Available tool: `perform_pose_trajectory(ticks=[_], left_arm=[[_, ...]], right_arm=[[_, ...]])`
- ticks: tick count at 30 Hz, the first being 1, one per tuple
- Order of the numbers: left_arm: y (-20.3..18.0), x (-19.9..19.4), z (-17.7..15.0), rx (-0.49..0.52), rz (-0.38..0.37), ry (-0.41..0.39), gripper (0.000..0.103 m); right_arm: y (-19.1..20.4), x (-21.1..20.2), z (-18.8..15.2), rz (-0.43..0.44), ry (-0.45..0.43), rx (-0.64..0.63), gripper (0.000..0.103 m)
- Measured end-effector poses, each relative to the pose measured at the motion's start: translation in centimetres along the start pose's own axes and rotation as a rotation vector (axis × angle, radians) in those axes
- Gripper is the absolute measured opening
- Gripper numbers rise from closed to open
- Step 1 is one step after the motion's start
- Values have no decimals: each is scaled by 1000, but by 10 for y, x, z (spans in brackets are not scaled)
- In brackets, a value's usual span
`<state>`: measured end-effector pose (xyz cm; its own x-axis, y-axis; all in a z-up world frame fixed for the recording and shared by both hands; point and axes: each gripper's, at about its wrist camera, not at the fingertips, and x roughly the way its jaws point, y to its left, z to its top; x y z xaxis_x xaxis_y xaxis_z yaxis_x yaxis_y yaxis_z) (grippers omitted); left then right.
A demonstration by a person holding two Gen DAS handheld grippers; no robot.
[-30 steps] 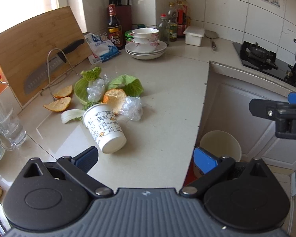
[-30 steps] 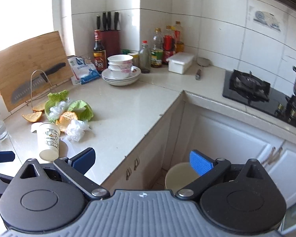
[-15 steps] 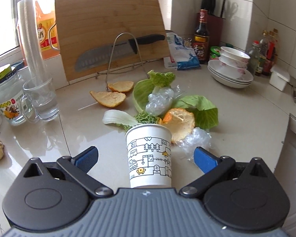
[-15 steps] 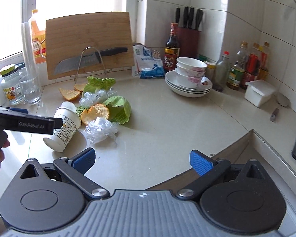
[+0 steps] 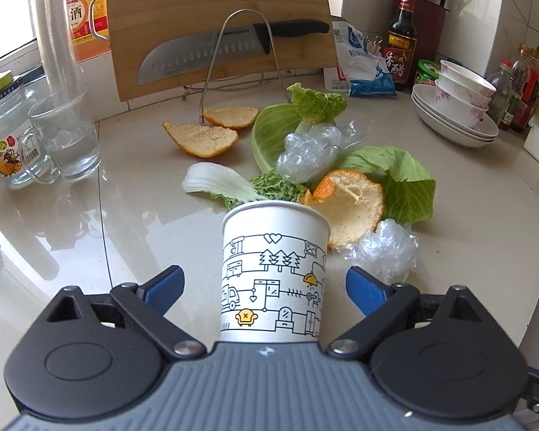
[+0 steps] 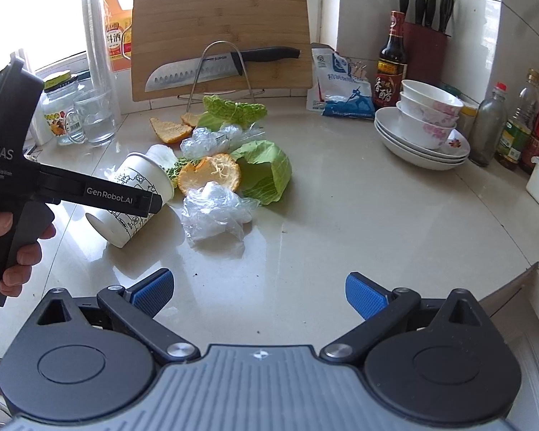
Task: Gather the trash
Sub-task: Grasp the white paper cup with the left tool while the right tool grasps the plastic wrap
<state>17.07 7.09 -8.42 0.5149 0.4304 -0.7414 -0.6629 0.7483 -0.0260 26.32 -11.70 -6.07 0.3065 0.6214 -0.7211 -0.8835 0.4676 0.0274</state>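
Straddling the tipped white printed paper cup on the counter beside the peels, your left gripper, jaws just narrowing yet untouching, should squeeze gently, mid-body, avoiding crushing.

A: Daylight pours in from the window at upper left; it is blown out to plain white in both views.

B: The glossy desk mirrors that light in pale streaks, and shadows fall soft toward the camera.

A: Focus is crisp near and far, without motion blur.

B: The fisheye bends the wall tiles and the desk's edge toward the corners.
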Motion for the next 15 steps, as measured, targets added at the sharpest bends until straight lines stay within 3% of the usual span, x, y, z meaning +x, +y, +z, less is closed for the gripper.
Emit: perform_pose_trajectory(ticks=[3,7,15], left_arm=[[0,2,2,13,-12,16,86],[5,5,2,3,-39,40,61],[19,-5,9,-28,-43,24,61]], right_arm=[[5,19,5,26,16,-23,103],[10,39,11,56,30,-51,103],[21,76,29,99,47,-110,103]])
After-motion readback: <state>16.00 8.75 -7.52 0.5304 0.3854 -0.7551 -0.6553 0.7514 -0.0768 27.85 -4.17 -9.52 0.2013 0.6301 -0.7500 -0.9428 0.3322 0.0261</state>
